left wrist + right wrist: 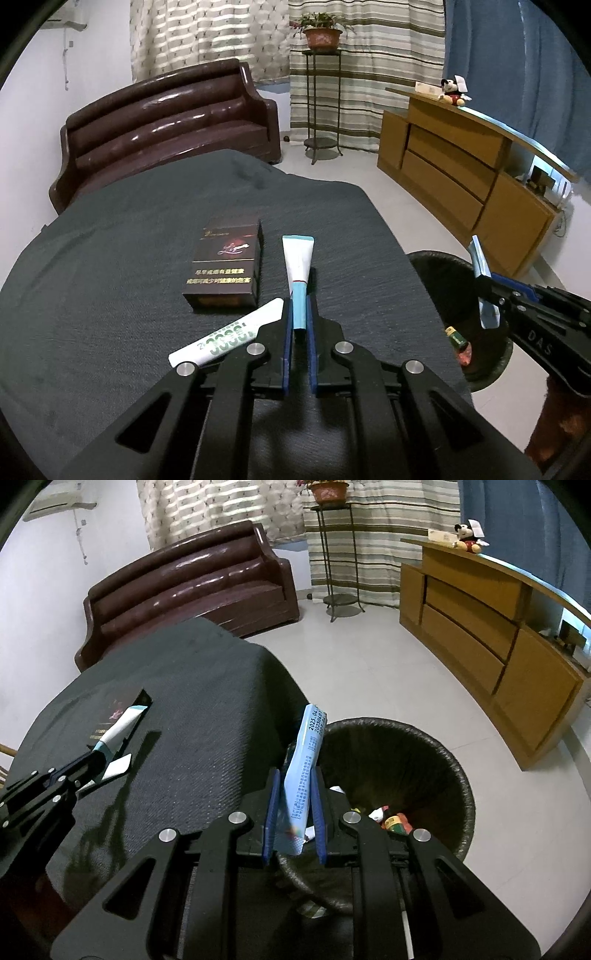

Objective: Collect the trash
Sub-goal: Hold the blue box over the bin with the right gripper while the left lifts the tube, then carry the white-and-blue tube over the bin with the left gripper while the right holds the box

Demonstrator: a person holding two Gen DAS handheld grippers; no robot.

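On the left of the table (110, 258) lies the dark cigarette box (225, 264), and just before it a white paper strip (221, 338) whose near end goes under my left gripper (299, 314). This gripper is closed on the blue end of a white tube (298, 267); the rest of the tube lies flat on the cloth. I think the hold is short, only on the tail, so the tube may swing or slip out when I lift it. The strip is also touching the finger, and it could be dragged off the table.

More to the right, my right gripper (295, 801) is closed on a light blue packet (306, 760), which stands tilted at the near rim of the black bin (458, 775). The bin already holds some trash. If I let go here, the packet may hit the rim and fall on the floor.
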